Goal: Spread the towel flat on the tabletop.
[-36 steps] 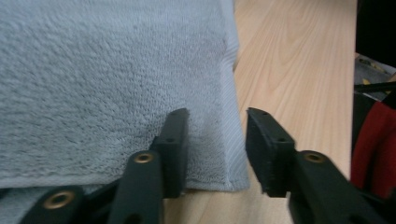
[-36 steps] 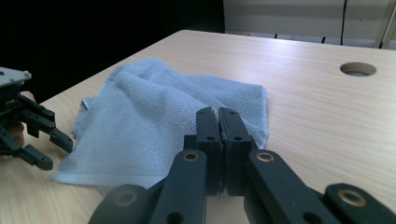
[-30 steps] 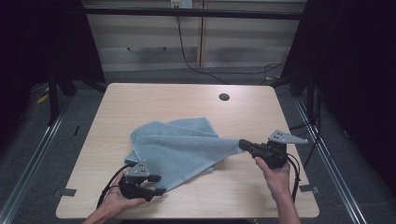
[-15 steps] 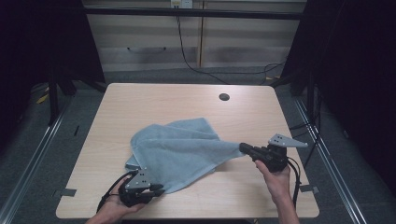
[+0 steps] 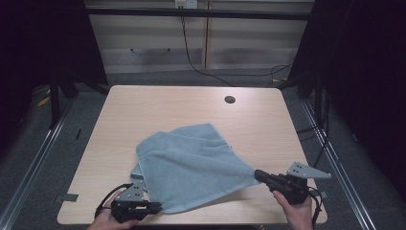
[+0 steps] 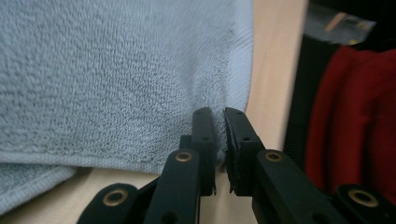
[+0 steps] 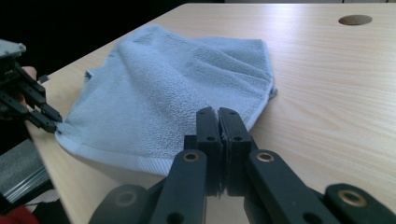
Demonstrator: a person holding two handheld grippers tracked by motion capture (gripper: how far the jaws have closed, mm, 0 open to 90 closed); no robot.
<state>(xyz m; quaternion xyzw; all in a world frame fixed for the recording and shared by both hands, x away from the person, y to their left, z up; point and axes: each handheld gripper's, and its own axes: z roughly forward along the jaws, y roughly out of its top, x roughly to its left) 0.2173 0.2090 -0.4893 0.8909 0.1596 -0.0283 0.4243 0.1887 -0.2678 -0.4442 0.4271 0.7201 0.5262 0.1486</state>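
Note:
A light blue towel [image 5: 191, 163] lies rumpled on the wooden table [image 5: 158, 105], its front edge stretched between my two grippers. My left gripper [image 5: 155, 207], near the front left edge, has just been closing its jaws and now pinches the towel's near left corner [image 6: 116, 70]. In its own view the left gripper [image 6: 219, 122] has cloth pressed between its pads. My right gripper [image 5: 257, 175] is shut on the towel's right corner, which is lifted slightly. In the right gripper view its jaws [image 7: 218, 116] clamp the towel [image 7: 177, 74], and the left gripper [image 7: 53, 120] shows far left.
A round cable hole [image 5: 230, 99] sits in the table's far right part. Dark floor and metal rails surround the table. Something red [image 6: 355, 116] lies beyond the table edge in the left gripper view. Bare wood lies behind and to the right of the towel.
The left gripper slid toward the front edge and closed on the towel's corner. The right gripper drew its corner toward the front edge, pulling the towel flatter and wider.

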